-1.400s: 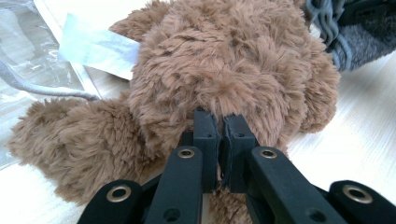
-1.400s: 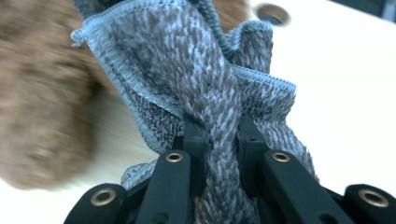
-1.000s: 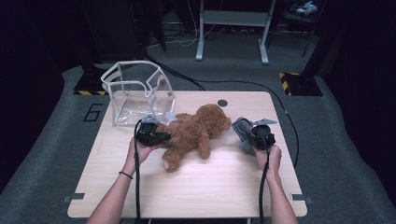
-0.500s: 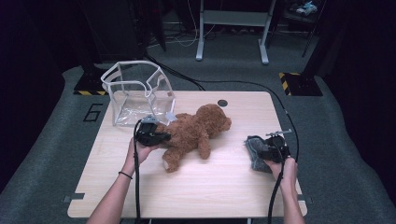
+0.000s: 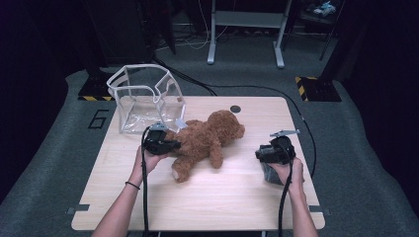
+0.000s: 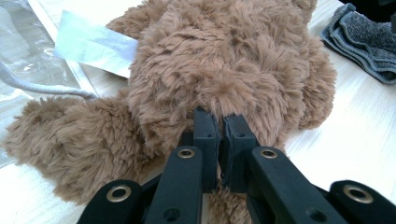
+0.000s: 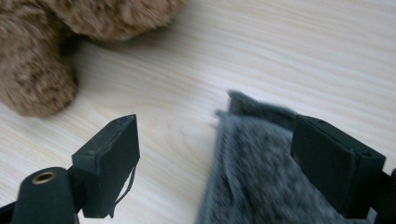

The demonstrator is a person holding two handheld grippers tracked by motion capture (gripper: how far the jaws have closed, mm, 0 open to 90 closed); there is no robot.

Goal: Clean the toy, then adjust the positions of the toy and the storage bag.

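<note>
A brown teddy bear lies on its side in the middle of the wooden table. My left gripper is shut on the fur of its back, the jaws nearly together with a tuft pinched between them. At the table's right, my right gripper is open; its jaws have just been opening. A folded grey cloth lies flat on the table between them, close to the right-hand jaw and not pressed. In the high view the cloth sits partly under the hand.
A clear plastic pouch with white edging stands open at the table's back left, just behind the bear. A white tag sticks out from the bear. A small black disc is set in the table's far edge.
The right gripper carried the grey cloth away from the bear's head toward the front right, and its jaws opened, leaving the cloth on the table. The left gripper and the bear stayed put.
</note>
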